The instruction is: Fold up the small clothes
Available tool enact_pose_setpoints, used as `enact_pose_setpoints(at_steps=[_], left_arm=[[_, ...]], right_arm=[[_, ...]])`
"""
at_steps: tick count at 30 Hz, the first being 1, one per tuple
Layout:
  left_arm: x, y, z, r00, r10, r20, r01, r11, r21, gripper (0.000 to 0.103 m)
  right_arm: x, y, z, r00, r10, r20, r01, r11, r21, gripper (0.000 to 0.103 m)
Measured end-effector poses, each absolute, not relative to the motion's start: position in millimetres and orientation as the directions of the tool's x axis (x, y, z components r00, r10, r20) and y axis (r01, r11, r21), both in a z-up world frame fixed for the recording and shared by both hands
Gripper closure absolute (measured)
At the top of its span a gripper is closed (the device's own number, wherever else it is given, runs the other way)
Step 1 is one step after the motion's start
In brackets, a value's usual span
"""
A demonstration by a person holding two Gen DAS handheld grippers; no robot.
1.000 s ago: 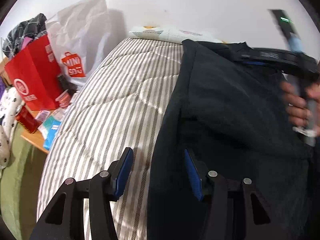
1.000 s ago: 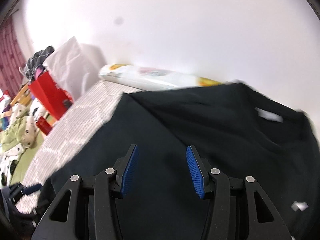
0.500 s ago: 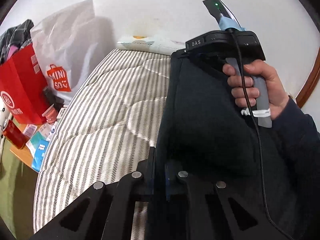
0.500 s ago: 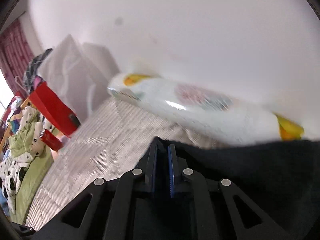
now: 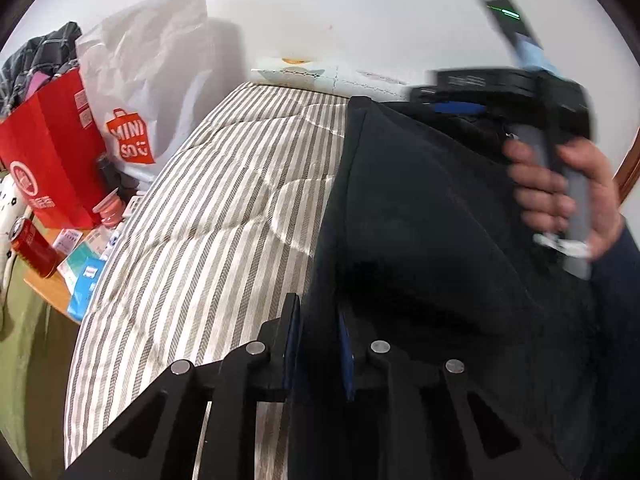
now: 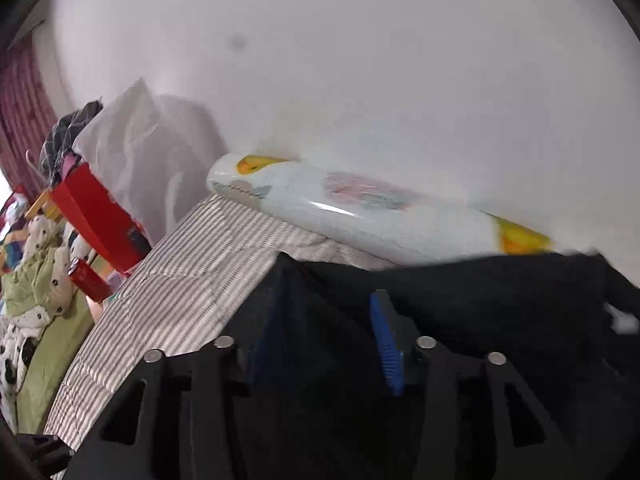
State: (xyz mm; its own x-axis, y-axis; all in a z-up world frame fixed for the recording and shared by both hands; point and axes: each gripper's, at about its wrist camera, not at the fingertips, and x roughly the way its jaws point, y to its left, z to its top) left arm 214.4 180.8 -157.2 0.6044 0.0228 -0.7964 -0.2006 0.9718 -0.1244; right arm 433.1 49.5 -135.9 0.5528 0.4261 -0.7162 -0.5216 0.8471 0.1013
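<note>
A dark garment lies spread over the right part of a striped bed cover. My left gripper sits at the garment's near left edge. Its jaws are opening, a narrow gap apart, with the cloth edge between them. A hand holds the other gripper at the garment's far end, blurred. In the right wrist view, my right gripper has its jaws opening wide over the garment, whose far left corner lies loose between the blue pads.
A patterned plastic-wrapped pack lies along the white wall at the far edge of the bed. Left of the bed stand a red bag, a white shopping bag and a red can. Green spotted bedding lies lower left.
A second ago both grippers were open, then both shut on the garment's left edge. Now both have parted again, the right one wide. The right hand has shifted along the garment's far edge.
</note>
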Motion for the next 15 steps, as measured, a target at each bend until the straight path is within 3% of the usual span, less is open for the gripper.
enact_pose_setpoints(at_steps=[3,9,12,15], left_arm=[[200,174,-155,0.604,0.025,-0.796,-0.202,0.971,-0.124,0.086],[171,152,-147,0.606,0.093,-0.790,-0.186,0.982,-0.027,0.086],[154,145,-144,0.604,0.041,-0.796,-0.158,0.985,-0.069,0.086],[133,138,-138,0.629,0.044,-0.776,-0.151,0.986,-0.067,0.075]], right_arm=[[410,6,-127,0.552,0.391,-0.737,-0.471,0.875,0.112,0.053],[324,-98,-117,0.636,0.221,-0.740,-0.331,0.944,-0.002,0.053],[278,-150,-113,0.689,0.122,-0.715,-0.235,0.970,-0.061,0.053],[228,-221,-113,0.685,0.054,-0.726,-0.141,0.988,-0.060,0.053]])
